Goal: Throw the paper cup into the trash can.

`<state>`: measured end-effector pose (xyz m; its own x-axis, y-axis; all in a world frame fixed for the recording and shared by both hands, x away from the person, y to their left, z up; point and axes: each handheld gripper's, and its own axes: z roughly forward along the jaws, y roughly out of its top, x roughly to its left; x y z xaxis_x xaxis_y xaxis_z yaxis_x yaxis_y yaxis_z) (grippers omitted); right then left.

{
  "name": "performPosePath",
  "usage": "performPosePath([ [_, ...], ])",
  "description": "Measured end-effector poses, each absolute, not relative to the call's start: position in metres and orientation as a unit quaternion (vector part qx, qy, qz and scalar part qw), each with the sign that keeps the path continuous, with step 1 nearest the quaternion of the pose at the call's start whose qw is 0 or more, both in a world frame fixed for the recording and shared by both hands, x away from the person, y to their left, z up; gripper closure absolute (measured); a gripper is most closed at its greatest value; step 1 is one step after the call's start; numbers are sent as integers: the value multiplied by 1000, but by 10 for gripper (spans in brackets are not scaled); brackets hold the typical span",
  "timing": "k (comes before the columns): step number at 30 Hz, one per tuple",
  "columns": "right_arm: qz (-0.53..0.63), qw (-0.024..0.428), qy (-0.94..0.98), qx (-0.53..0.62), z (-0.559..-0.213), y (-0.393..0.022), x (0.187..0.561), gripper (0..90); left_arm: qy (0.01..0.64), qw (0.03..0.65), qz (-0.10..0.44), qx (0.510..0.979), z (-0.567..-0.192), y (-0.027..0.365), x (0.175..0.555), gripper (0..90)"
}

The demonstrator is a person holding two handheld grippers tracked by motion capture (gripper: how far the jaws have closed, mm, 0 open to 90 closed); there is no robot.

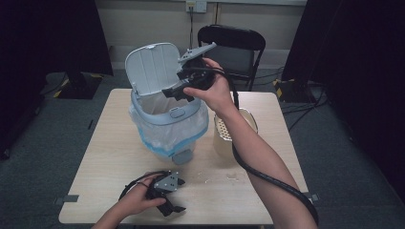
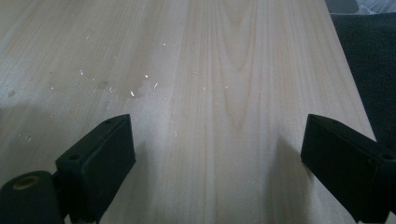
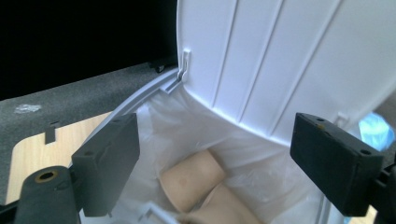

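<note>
Bin (image 1: 168, 125) with raised lid (image 1: 153, 67), lined with a plastic bag, directly beneath the right claw (image 1: 175, 91).
Right claw held over the bin's mouth, jaws spread wide with nothing between them; in the right gripper view two beige rolls (image 3: 194, 179) lie in the bag (image 3: 261, 163) below and between the jaws, the white ribbed lid (image 3: 280, 56) rising just beyond them. Left claw (image 1: 172, 206) rests low on the desk (image 1: 110, 157) near its front edge, well apart from the bin, jaws wide and empty over bare wood (image 2: 219, 93). A beige perforated container (image 1: 228, 133) stands beside the bin, under the right forearm.
</note>
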<state>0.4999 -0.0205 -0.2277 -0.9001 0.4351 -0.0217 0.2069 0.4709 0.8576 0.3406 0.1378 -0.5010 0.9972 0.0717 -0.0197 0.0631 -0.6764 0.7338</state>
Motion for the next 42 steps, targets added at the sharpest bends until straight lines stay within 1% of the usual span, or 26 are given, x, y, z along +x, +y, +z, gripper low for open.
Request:
performPosePath([
  [16,482,120,845,199,-233,-73,479,154,37,400,5,916,-501,138,340,92],
  [29,483,116,840,218,-243,-120,465,153,35,400,9,916,-501,138,341,92],
  [42,481,113,839,228,-256,-150,451,152,35,400,8,916,-501,138,341,92],
])
